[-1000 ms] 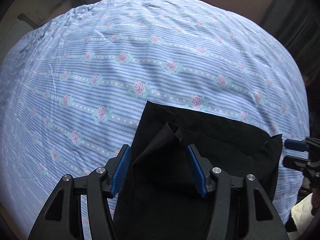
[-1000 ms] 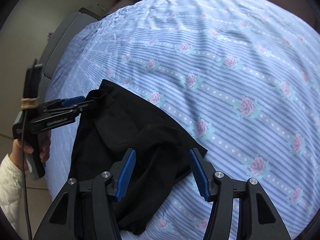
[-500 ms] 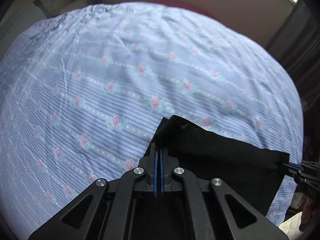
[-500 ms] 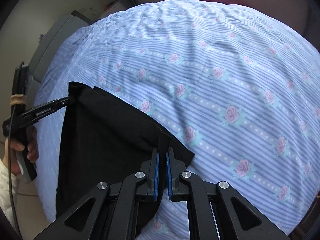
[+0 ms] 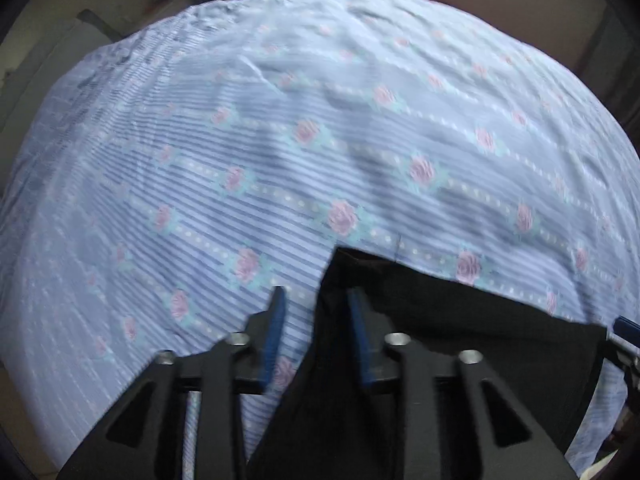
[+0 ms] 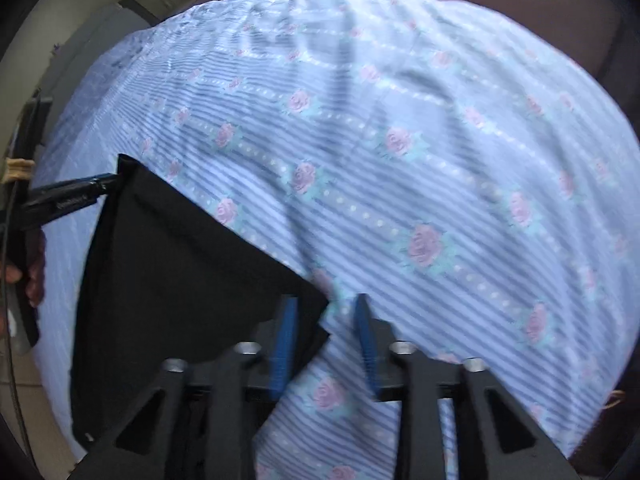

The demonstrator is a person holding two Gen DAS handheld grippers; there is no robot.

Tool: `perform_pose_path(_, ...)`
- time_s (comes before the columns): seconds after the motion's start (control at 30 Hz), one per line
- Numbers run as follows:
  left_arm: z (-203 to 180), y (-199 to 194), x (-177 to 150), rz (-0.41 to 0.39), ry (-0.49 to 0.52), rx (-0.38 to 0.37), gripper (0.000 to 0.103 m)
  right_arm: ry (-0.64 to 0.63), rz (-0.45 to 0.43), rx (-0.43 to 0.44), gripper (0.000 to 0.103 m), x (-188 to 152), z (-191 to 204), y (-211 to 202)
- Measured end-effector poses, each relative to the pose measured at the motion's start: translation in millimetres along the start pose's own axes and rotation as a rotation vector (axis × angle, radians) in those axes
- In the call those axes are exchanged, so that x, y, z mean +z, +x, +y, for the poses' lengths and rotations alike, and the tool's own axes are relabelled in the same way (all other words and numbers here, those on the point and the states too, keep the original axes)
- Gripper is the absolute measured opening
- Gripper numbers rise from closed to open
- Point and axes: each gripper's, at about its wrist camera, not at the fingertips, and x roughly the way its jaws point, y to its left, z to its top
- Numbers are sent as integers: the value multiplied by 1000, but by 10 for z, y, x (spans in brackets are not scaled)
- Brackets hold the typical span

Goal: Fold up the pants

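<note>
Black fabric: the pants point(image 6: 176, 264) lie flat on the bed as a folded dark panel with straight edges, at the near side of the bedsheet point(image 6: 420, 140).

Left gripper point(image 5: 316, 332): jaws are opening, spread apart. The left-hand corner of the pants sits between them; the cloth lies against the right pad, the left pad stands clear over bare sheet. No pinch observed.

Right gripper point(image 6: 326, 336): jaws are opening, spread apart. The right-hand corner of the pants reaches just past the left pad; the gap otherwise shows sheet. No pinch observed.

Bedsheet: pale blue, striped, with rows of pink roses and white dots, lightly creased. In the right wrist view, a hand point(image 6: 34, 268) grips the left gripper's handle at the frame's left edge.
</note>
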Motion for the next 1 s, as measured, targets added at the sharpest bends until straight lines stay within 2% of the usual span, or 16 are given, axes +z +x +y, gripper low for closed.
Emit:
perform_pose_path(0.07,79,-250,-9,-67,-29,-20,50,-11,-36,-11,49,13,5,-173)
perform_pose_path(0.1,108,-400,-40,-97,-34,-31,55,-19,-45,-10,49,13,15,-246)
perform_pose_path(0.17,197,-725,-173,-160,-43,-67,60,-52,-62,2,52,20,91,-409)
perform_pose_path(0.27,384,-1167,-523,-212,-86,-105,61,-138,-99,16,64,-17,307,-644)
perform_pose_path(0.33,583,-1441,-905,-227,-132,-115,61,-197,-103,45,64,-78,470,-768)
perform_pose_path(0.4,779,-1586,-1183,-219,-177,-102,61,-246,-74,81,64,-158,695,-813)
perform_pose_path(0.5,1138,-1743,-1779,-180,-259,-47,61,-300,-5,141,64,-341,1095,-783)
perform_pose_path(0.6,1416,-1842,-2427,-125,-344,-17,61,-391,45,144,64,-510,1517,-736)
perform_pose_path(0.67,1584,-1849,-2845,-96,-412,-7,61,-436,81,179,64,-658,1790,-728)
perform_pose_path(0.83,1861,-1690,-3774,-24,-595,-53,61,-535,157,168,64,-1124,2308,-742)
perform_pose_path(1.0,1912,-1314,-4225,53,-662,-112,61,-602,223,149,64,-1692,2633,-766)
